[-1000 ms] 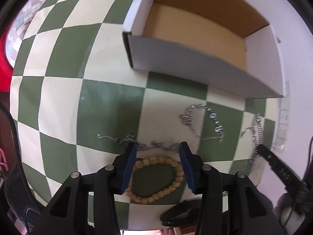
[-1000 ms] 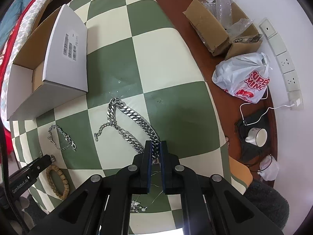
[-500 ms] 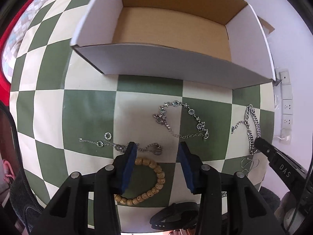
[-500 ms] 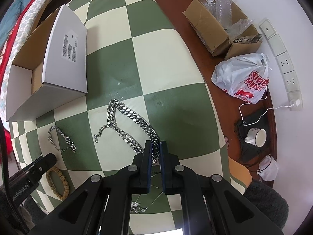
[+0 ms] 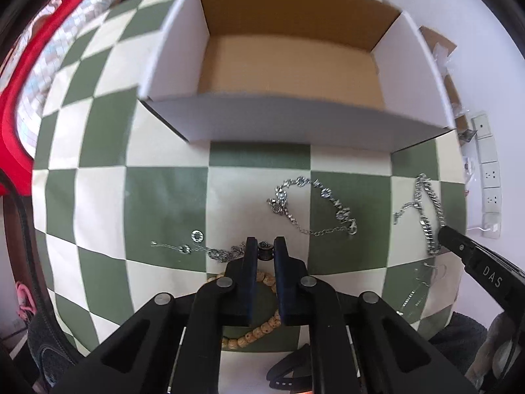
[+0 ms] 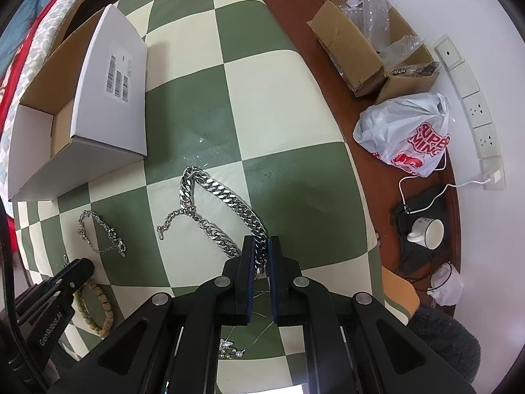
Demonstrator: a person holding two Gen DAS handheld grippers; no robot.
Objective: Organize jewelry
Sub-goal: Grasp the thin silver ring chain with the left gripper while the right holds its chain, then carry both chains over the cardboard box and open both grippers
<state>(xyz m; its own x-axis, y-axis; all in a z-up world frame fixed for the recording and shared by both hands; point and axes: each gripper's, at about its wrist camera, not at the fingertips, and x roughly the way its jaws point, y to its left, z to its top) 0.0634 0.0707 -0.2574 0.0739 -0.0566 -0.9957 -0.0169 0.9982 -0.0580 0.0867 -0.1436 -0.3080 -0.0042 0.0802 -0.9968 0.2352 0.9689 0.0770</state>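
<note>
My left gripper (image 5: 264,247) points down at the green-and-cream checked cloth (image 5: 164,203). Its jaws are closing, and the dark end charm of a thin silver charm chain (image 5: 210,252) sits pinched between the tips. A wooden bead bracelet (image 5: 262,330) lies under that gripper. A silver link bracelet (image 5: 315,207) rests to the right. My right gripper (image 6: 259,246) is shut on a heavy silver curb chain (image 6: 226,197) that lies on the cloth. An open white box (image 5: 288,118) with a brown inside stands behind the jewelry.
A fine necklace with a pendant (image 6: 231,351) lies beneath the right gripper. Off the cloth to the right are a cardboard box of wrapping (image 6: 367,32), a white plastic bag (image 6: 410,134), a mug (image 6: 426,233) and wall sockets (image 6: 472,98). Red fabric (image 5: 13,124) borders the left.
The left gripper moved off the wooden bracelet toward the box and its jaws closed around the thin chain's end charm. The right gripper and heavy chain stayed still.
</note>
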